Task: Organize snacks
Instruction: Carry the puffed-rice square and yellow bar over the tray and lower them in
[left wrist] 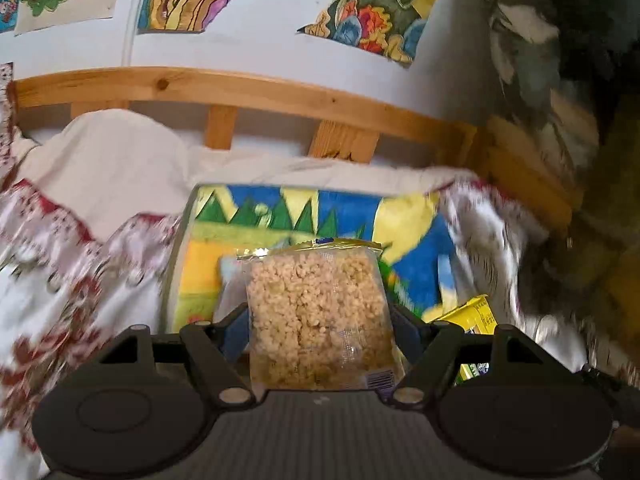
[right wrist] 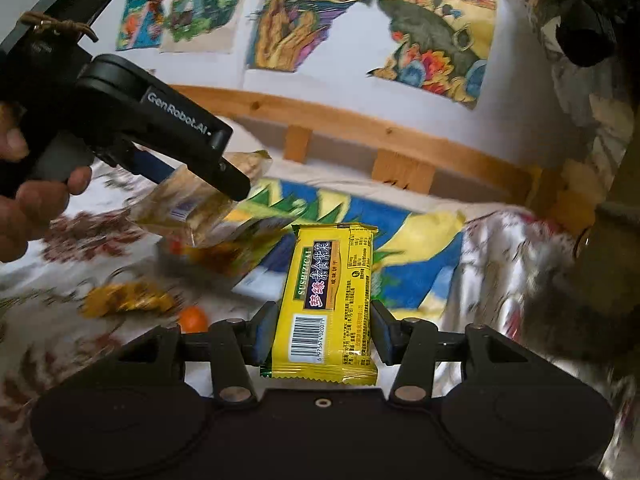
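Left wrist view shows the left gripper [left wrist: 318, 320] with its jaws closed on a clear bag [left wrist: 316, 312] of puffed grains, held up above the picture board [left wrist: 408, 216] that lies on the bed [left wrist: 100, 168]. Right of the bag, a corner of the yellow pack [left wrist: 472, 316] shows just beside the jaw.

Right wrist view, from its left edge: a hand [right wrist: 36, 200] holds the left gripper [right wrist: 224, 184], and the bag [right wrist: 188, 212] hangs blurred in it over the board's left end. Below that, left of the board, a gold wrapper [right wrist: 124, 300] and an orange [right wrist: 193, 319] lie loose on the bed. Right of these, the right gripper [right wrist: 320, 332] has its jaws pressed on the sides of the yellow pack [right wrist: 328, 300], raised over the board [right wrist: 420, 236].

As I judge it, the task is midway at best: two snacks are lifted but not yet set down, and at least the wrapper and orange are still to be sorted. No container shows.
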`<state>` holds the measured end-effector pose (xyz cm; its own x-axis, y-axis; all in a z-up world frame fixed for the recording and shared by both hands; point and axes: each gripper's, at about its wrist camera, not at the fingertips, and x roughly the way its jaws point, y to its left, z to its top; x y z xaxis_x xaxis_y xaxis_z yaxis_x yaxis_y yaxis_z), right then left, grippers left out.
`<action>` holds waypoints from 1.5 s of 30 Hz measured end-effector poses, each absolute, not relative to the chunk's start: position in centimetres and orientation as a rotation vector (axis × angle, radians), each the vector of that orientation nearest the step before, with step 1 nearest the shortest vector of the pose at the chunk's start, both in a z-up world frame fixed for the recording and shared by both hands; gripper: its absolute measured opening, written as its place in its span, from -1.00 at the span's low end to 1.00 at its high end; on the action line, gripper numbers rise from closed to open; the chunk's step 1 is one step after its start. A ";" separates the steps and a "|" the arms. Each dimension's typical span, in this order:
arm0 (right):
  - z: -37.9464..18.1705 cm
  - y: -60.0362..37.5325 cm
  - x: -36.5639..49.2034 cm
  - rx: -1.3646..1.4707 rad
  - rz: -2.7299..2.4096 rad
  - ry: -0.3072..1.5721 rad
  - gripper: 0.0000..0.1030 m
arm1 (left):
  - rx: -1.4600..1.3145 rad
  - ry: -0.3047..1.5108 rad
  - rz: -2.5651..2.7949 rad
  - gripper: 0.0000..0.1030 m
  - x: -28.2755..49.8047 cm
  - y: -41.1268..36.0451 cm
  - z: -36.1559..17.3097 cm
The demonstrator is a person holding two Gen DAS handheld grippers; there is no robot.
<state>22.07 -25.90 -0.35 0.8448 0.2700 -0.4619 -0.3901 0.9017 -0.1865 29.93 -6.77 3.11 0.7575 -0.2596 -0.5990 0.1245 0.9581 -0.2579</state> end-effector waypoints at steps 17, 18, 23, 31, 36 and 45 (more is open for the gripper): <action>-3.2 -27.7 36.0 -0.105 0.191 0.536 -0.01 | -0.248 0.737 -0.253 0.50 40.9 -10.2 0.0; -3.6 -27.8 36.3 -0.106 0.184 0.540 -0.01 | -0.244 0.742 -0.257 0.50 41.2 -10.4 -0.4; -5.0 -28.1 37.8 -0.097 0.172 0.568 -0.01 | -0.221 0.759 -0.259 0.50 42.2 -11.5 -1.6; -5.8 -28.0 38.2 -0.087 0.184 0.603 -0.01 | -0.230 0.797 -0.255 0.50 42.8 -11.9 -3.0; -6.0 -27.8 38.3 -0.081 0.189 0.612 0.00 | -0.239 0.828 -0.243 0.52 42.8 -12.0 -3.6; -4.5 -27.7 37.9 -0.065 0.194 0.585 0.19 | -0.278 0.818 -0.259 0.73 42.5 -11.9 -1.7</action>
